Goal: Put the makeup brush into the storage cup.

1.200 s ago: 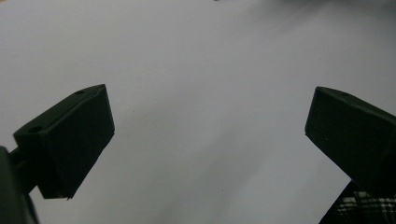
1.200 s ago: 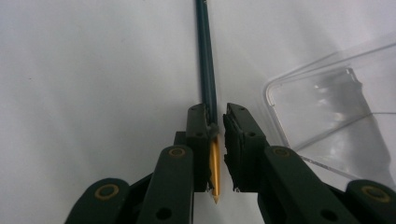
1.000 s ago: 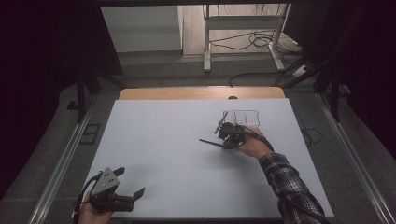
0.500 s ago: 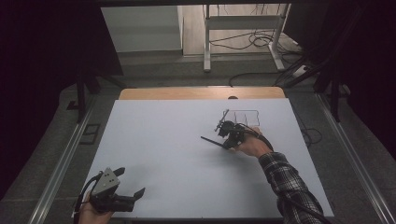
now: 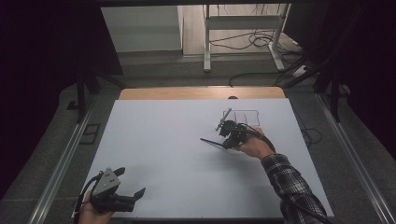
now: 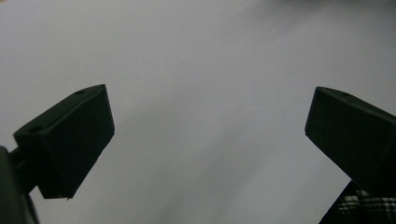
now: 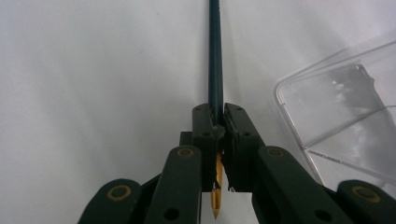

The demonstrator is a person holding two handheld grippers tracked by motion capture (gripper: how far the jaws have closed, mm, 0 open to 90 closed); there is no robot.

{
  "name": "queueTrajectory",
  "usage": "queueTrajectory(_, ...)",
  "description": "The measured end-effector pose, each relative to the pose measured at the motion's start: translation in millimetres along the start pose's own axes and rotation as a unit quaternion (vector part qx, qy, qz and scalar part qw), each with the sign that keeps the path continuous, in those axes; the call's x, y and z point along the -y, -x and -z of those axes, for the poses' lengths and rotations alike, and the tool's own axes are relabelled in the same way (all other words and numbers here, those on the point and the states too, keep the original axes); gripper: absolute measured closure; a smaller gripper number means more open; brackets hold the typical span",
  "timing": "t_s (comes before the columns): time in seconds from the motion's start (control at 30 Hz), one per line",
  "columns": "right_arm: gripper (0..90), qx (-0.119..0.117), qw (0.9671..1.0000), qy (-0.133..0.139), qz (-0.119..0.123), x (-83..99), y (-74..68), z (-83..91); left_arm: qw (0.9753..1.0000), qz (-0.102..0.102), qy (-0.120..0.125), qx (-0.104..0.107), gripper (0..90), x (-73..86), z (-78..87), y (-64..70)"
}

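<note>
The right gripper point(image 7: 217, 135), clamped on the pencil point(image 7: 215, 56), has carried it slightly left, away from the clear case point(image 7: 345, 116), so the pencil looks lifted out. The left gripper point(image 5: 126, 193) hangs open over the counter point(image 5: 163, 140)

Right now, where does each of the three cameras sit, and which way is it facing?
High view: above the person's side, looking forward and down on the white table; both forearms, left gripper and right gripper show.
Left gripper view: rides the left gripper, facing bare tabletop between open jaws.
Right gripper view: rides the right gripper, jaws clamped on a dark pencil, clear plastic box beside.
Shared: pencil and box appear in high and right gripper views.
</note>
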State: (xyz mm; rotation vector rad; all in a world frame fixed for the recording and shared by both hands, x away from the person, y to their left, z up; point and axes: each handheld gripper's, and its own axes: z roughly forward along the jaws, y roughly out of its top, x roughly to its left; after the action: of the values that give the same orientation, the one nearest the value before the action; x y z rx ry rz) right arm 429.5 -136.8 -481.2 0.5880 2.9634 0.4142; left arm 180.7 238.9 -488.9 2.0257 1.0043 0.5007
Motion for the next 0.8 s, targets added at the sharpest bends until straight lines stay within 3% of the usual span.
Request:
queueTrajectory(0.23,83.5,0.000,1.0000,0.001,-0.001,2.6,-0.7,3.8,1.0000,-0.001,-0.001,0.000,1.8,-0.1,-0.2,0.1)
queueTrajectory(0.43,83.1,0.001,0.9993,-0.036,0.005,2.4,-1.2,-6.0,1.0000,-0.001,-0.002,0.001,1.8,-0.1,-0.4,0.1)
queueTrajectory(0.53,80.8,0.007,0.9981,-0.057,0.024,-0.2,-4.1,-13.3,1.0000,-0.001,-0.002,0.001,1.8,0.0,-0.5,0.0)
queueTrajectory(0.8,83.1,0.008,0.9966,-0.078,0.025,-6.2,-5.5,-14.3,1.0000,-0.003,-0.002,0.001,1.8,-0.1,-0.7,0.4)
